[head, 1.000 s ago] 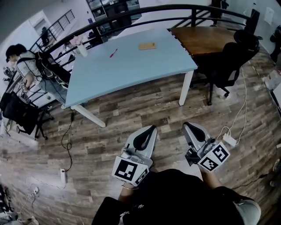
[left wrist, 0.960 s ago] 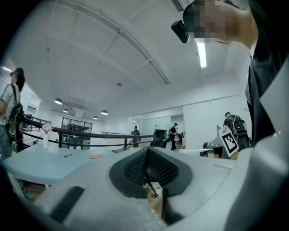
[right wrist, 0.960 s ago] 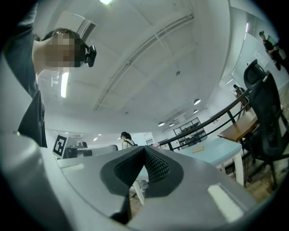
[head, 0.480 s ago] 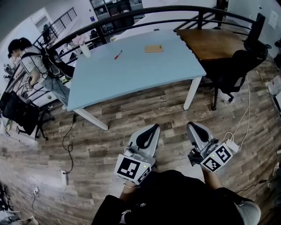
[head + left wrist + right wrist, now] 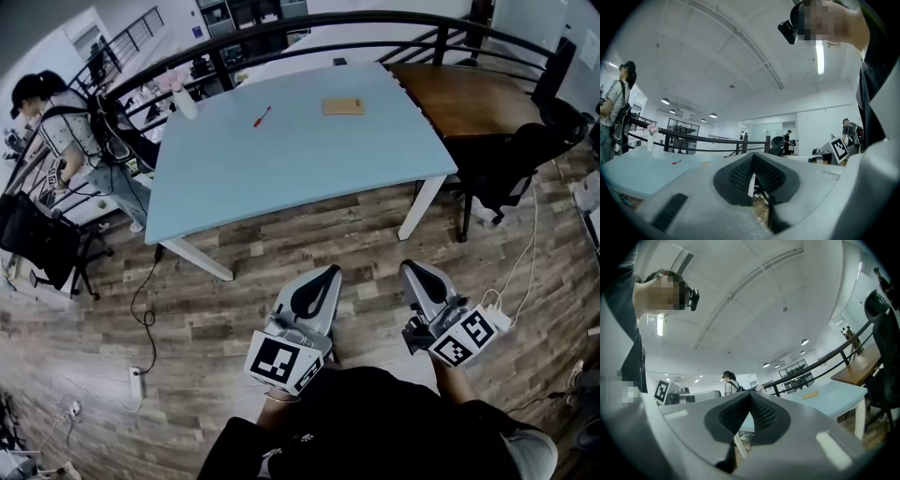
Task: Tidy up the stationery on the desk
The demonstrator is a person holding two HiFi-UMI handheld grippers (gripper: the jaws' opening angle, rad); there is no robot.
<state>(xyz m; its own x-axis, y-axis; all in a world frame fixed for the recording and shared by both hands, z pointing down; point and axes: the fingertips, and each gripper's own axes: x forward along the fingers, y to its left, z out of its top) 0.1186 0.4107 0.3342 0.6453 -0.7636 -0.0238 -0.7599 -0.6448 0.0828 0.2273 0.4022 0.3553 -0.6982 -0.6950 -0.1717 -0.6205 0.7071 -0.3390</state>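
- The left claw (image 5: 323, 275) is held low in front of the person, over the wood floor (image 5: 281, 248). In the left gripper view (image 5: 753, 158) its dark ribbed pads meet, with nothing between them.
- The right claw (image 5: 412, 269) sits beside it, also above the floor. Its jaws are pressed together and empty in the right gripper view (image 5: 750, 395).
- Both claws are well apart from the pale blue tabletop (image 5: 281, 173), which stands ahead of them.
- A red pen (image 5: 262, 116) lies on the tabletop toward its far edge. It shows as a small red mark in the left gripper view (image 5: 676, 162).
- A tan flat pad (image 5: 343, 107) lies to the right of the pen and apart from it, also near the far edge.
- A white vase with pink flowers (image 5: 184, 100) stands at the far left corner of the tabletop.
- A brown wooden table (image 5: 469, 94) adjoins the tabletop on the right, with a black office chair (image 5: 511, 164) in front of it.
- A black railing (image 5: 281, 28) curves behind the tables, and a person (image 5: 56, 141) stands at the left.
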